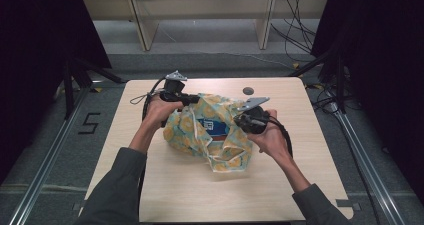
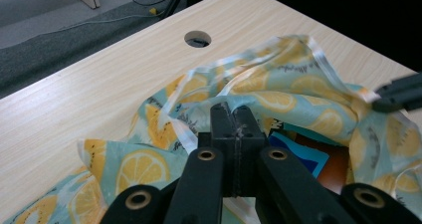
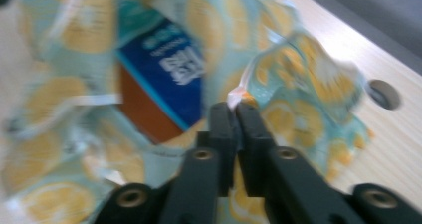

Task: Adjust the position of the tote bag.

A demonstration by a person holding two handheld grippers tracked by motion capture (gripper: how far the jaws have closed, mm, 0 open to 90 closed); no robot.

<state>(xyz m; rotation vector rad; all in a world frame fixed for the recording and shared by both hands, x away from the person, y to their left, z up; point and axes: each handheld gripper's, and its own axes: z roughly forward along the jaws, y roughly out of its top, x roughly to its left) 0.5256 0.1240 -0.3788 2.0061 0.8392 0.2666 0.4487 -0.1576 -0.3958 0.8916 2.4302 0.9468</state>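
- High view: the table is evenly lit from overhead, pale wood bright without glare; black curtains at 9 and 3 o'clock swallow the light, and the floor at 12 is a dull grey.
- Shadows are soft and short, a faint one under the cloth at 6 o'clock.
- The picture is a bit soft and grainy, with straight lines bowing slightly toward the corners.
- Left gripper view: sharp, wood grain crisp, the corner at 1 o'clock black; jaws at 6 are dark with little detail.
- Right gripper view: smeared by motion blur, the cloth washed out at 9 o'clock, print on the box barely readable.
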